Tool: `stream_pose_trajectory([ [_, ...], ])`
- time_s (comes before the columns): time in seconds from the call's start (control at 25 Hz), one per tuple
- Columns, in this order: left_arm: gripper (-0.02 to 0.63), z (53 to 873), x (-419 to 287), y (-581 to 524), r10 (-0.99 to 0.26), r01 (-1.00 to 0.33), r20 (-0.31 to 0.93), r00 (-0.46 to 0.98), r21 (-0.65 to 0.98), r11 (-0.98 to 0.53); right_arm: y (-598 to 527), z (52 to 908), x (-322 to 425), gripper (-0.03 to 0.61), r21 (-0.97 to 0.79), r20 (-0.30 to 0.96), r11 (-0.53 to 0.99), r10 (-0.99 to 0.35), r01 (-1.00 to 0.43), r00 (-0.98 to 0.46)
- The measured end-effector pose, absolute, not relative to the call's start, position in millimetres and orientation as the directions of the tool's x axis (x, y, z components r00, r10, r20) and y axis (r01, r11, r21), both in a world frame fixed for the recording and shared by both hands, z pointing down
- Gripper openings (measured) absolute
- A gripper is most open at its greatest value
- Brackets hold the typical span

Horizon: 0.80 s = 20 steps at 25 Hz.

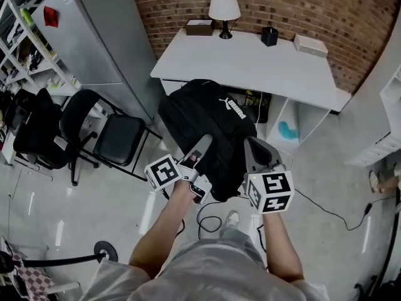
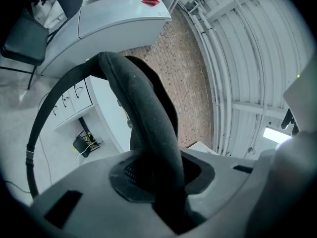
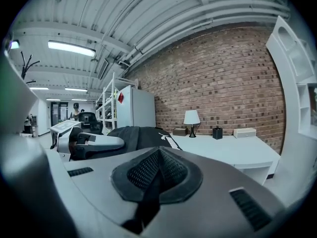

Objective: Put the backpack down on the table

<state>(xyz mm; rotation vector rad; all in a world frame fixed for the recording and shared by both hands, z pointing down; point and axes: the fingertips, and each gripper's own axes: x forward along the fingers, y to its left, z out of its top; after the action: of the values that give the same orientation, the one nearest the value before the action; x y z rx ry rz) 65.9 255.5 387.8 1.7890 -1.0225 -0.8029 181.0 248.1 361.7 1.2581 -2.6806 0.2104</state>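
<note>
A black backpack (image 1: pixel 207 127) with a white logo hangs in the air in front of the white table (image 1: pixel 250 64), held up by both grippers. My left gripper (image 1: pixel 202 145) is shut on a thick padded shoulder strap (image 2: pixel 148 128), which arches up out of the jaws in the left gripper view. My right gripper (image 1: pixel 252 147) is shut on a thin dark strap (image 3: pixel 148 197) that runs between its pads. In the right gripper view the backpack (image 3: pixel 141 135) sits just ahead, with the left gripper (image 3: pixel 91 143) beside it and the table (image 3: pixel 233 150) beyond.
On the table's far edge stand a lamp (image 1: pixel 223 8), a brown box (image 1: pixel 199 27), a black cup (image 1: pixel 269 36) and a white box (image 1: pixel 310 44). A black chair (image 1: pixel 116 137) and a grey cabinet (image 1: pixel 94 36) are at the left. Cables (image 1: pixel 210 221) lie on the floor.
</note>
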Motion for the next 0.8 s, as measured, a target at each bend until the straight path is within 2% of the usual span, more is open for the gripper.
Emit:
stream_pose_trajectory([
  [0.4,0.107,384,104,193,-0.913,-0.32,-0.091,0.399,0.919,-0.231,178,360,217,0.0,-0.081,0.207,0.68,-0.704,-0.729,-0.679],
  [0.8,0.107,393,103,169,-0.925,-0.36,-0.054,0.377,0.911,-0.2,156,361,218,0.0,-0.065,0.203,0.699,-0.689,-0.712,-0.695],
])
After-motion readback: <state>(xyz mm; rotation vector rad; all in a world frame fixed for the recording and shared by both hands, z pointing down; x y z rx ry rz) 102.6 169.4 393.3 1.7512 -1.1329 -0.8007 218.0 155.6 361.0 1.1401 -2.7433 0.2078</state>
